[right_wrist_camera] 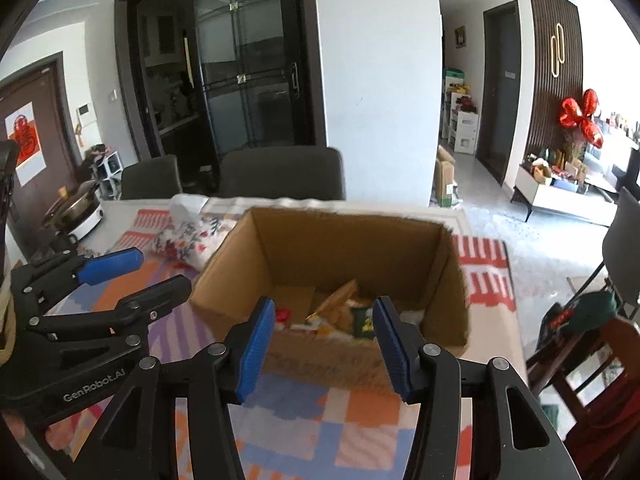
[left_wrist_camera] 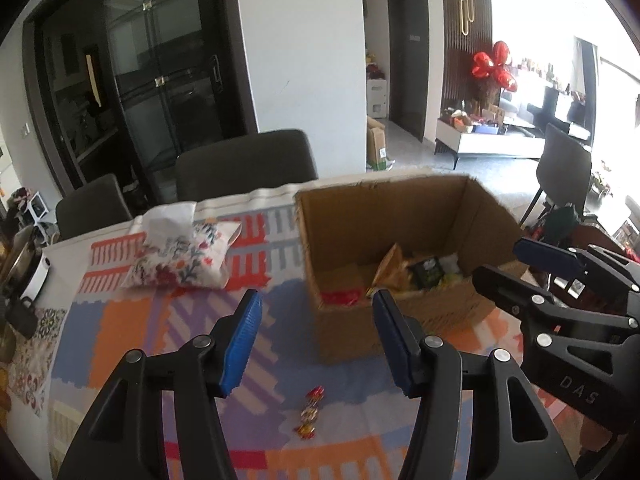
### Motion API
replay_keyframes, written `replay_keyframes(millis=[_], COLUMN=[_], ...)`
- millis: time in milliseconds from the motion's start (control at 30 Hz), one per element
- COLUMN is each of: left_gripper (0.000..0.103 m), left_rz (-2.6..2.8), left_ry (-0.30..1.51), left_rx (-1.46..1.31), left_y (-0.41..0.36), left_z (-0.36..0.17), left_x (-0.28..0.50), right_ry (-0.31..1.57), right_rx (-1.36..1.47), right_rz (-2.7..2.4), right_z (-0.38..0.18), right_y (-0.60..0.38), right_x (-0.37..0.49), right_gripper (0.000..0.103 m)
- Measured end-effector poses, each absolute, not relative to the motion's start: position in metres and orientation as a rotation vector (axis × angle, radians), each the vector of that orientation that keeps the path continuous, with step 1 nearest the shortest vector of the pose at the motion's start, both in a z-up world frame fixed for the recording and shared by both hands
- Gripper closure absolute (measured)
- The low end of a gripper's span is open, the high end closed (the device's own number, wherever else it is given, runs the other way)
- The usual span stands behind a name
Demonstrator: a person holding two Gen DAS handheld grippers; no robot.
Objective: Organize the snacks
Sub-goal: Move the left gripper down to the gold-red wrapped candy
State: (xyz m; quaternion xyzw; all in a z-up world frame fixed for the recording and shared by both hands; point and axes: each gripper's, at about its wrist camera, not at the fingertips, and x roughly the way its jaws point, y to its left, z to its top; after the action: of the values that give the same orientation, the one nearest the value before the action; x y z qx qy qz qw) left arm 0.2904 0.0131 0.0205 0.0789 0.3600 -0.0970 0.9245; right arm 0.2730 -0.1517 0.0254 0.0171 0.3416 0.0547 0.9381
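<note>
Several snacks already lie in the cardboard box (right_wrist_camera: 448,280); one candy strip (left_wrist_camera: 310,412) remains on the worktop (left_wrist_camera: 132,328); both tongs, left (left_wrist_camera: 316,344) and right (right_wrist_camera: 324,350), are open and empty

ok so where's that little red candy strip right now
In the left wrist view, the candy strip lies on the patchwork tablecloth, outside and in front of the cardboard box.

Both grippers are tilted downward, side by side and close together. The left gripper (left_wrist_camera: 316,336) has its blue pads apart with nothing between them. Same for the right gripper (right_wrist_camera: 324,344): jaws spread, nothing pinched, just right of the other.
</note>
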Motion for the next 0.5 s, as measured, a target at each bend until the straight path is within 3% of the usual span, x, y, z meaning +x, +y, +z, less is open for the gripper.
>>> replay_keyframes(millis=[500], left_gripper=[0.047], left_rz=[-0.190], left_ry=[0.894], left_rx=[0.131], left_y=[0.051], left_z=[-0.059], left_x=[0.275], right_ry=[0.861], right_rx=[0.026], right_rz=[0.124], right_z=[-0.045], right_y=[-0.116], right_x=[0.264], right_gripper=[0.051])
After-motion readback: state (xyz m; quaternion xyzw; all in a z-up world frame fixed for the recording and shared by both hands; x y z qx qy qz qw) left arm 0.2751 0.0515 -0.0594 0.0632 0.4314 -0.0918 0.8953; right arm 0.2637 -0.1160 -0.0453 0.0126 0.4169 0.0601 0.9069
